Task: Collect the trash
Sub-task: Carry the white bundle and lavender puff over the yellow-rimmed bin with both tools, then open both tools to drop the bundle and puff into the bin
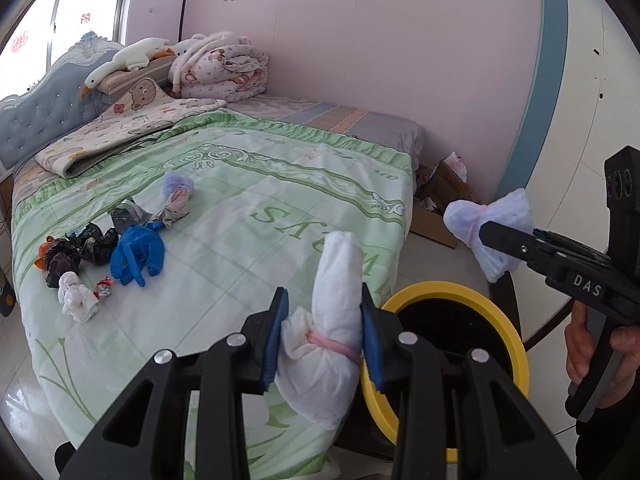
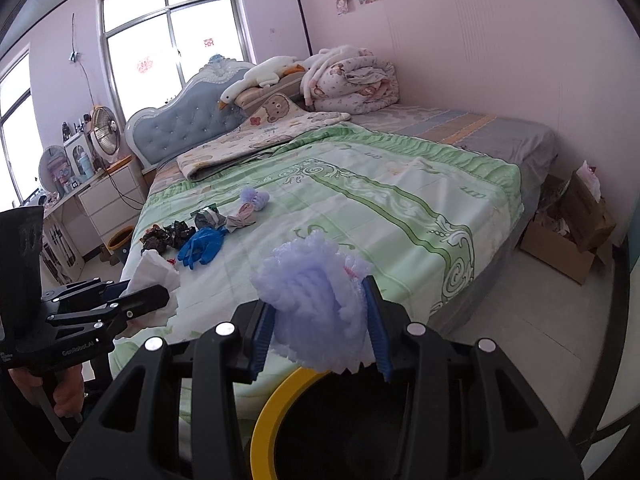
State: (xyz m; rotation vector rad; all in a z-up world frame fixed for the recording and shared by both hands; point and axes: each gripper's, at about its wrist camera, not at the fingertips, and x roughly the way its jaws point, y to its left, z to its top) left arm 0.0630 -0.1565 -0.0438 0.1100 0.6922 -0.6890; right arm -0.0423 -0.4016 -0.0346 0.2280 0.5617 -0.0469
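Loose trash (image 1: 100, 252) lies on the bed (image 1: 248, 184). The left hand-held gripper (image 1: 324, 340) clamps a white bundle (image 1: 332, 320), the right hand-held gripper (image 2: 320, 320) a lilac bundle (image 2: 316, 300), both beside the bin (image 1: 460, 292), seemingly for dropping.

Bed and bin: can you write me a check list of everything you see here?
Surface: green quilt on the bed, rumpled.
Job's things: white bundle and purple foam bundle held near the yellow-rimmed bin; blue glove, black bags and wrappers remain on the quilt.
Clutter: cardboard box on the floor.
Grippers: left gripper and right gripper each shut on a bundle.
Cables: cord by the nightstand.
Surroundings: goose toy, window.
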